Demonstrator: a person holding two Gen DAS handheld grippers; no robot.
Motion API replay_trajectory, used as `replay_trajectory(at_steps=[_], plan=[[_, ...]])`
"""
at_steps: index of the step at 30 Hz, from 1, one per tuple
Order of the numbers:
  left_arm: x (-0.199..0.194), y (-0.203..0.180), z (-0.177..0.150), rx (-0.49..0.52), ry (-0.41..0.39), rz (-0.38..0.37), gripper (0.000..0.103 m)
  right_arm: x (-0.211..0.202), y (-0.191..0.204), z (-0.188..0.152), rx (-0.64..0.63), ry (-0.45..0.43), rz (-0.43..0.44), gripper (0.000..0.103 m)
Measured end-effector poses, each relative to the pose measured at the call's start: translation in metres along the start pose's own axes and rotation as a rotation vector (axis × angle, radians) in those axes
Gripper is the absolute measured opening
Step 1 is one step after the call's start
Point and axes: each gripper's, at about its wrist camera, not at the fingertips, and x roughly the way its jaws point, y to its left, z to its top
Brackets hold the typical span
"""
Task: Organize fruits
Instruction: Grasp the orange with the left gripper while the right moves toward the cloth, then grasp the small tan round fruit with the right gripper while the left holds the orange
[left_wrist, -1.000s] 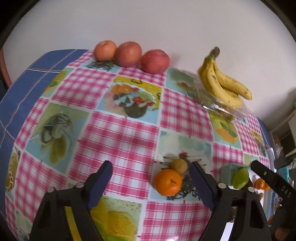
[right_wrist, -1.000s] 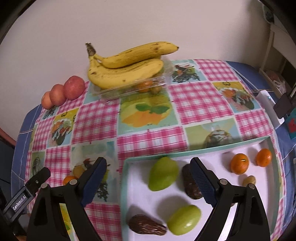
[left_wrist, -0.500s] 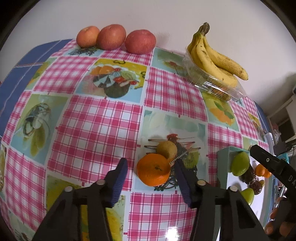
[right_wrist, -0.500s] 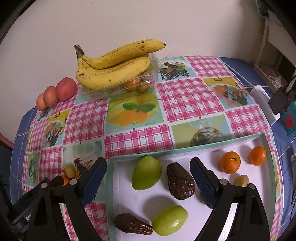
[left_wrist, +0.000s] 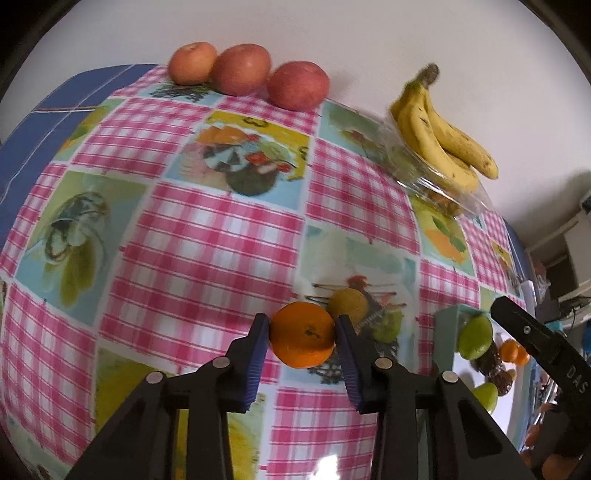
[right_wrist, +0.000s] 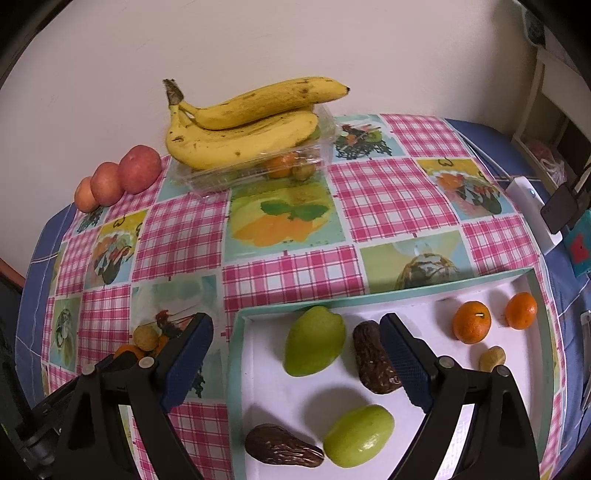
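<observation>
Orange gripped, tray next.
My left tool (left_wrist: 302, 341) has just been closing and now clenches the orange (left_wrist: 302, 339); tray (left_wrist: 445, 332) lies lower right; right tool (right_wrist: 295, 360) released.

Three apples (right_wrist: 118, 179) line the desk's (right_wrist: 388, 192) far left edge beside bananas (right_wrist: 243, 125) atop a plastic container (right_wrist: 258, 171); nearer, a tray (right_wrist: 236, 369) at right holds mixed fruit.

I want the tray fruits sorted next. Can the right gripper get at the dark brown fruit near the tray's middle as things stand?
Probably yes. The right gripper hangs open above the tray, and the dark brown fruit lies uncovered beside its right finger. The green fruit sits close by, so a careless close could nudge it.
</observation>
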Motion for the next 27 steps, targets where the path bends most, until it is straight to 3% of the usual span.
replay_trajectory(at_steps=[15,19,27], plan=[[-0.029,0.068,0.016,-0.157,-0.117,0.043,0.039,0.002,0.067,-0.01,-0.114,-0.03,0.151,0.089],[-0.034,0.077,0.016,-0.182,-0.129,0.036,0.039,0.012,0.086,-0.016,-0.163,-0.007,0.17,0.064],[-0.033,0.085,0.017,-0.21,-0.129,0.032,0.039,0.034,0.109,-0.026,-0.187,0.04,0.24,0.044]])
